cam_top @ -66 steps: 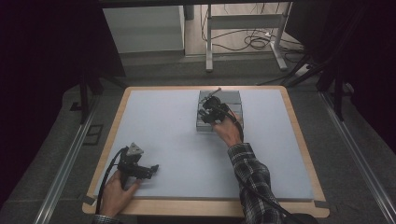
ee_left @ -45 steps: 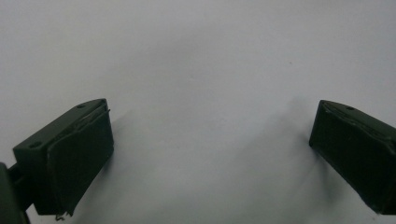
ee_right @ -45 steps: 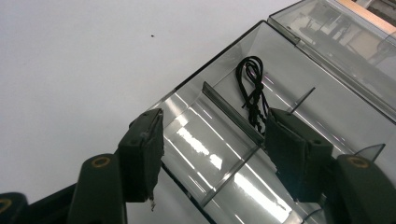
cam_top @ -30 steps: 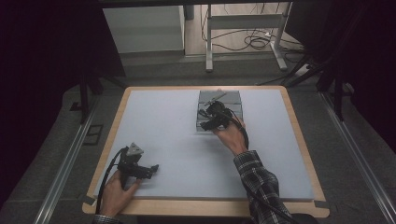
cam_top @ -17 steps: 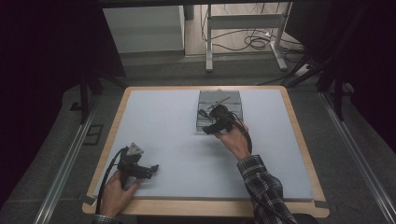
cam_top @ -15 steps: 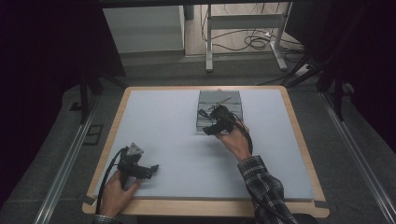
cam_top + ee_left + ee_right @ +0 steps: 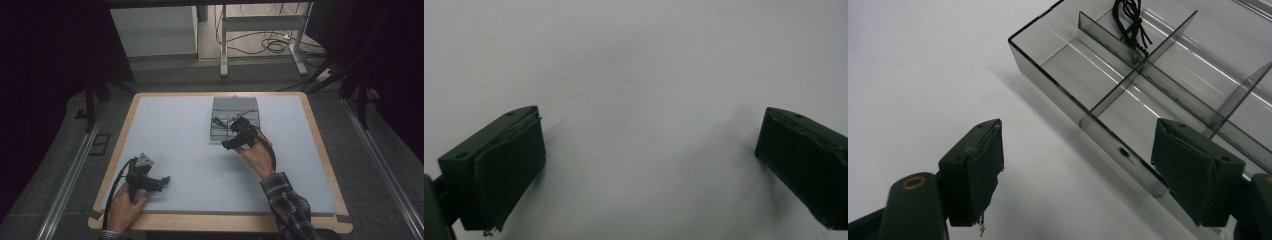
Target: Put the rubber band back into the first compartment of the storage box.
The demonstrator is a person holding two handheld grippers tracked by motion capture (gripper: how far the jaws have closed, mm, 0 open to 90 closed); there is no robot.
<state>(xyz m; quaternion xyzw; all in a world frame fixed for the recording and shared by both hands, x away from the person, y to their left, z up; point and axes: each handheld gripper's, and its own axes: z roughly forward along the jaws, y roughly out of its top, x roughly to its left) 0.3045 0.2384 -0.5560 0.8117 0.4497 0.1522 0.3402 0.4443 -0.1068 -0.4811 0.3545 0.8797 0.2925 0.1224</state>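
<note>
Right tongs back from the divided tray — jaws just spreading, empty; left tongs spread.

Left gripper: low at the near left, jaws wide apart, nothing between them
Right gripper: jaws spread, just been opening, empty; plaid-sleeved forearm angled in from below

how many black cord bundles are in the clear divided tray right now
1. The cord bundle lies in a far compartment of the tray, beside a divider. The tray's far end is cut off.
</note>
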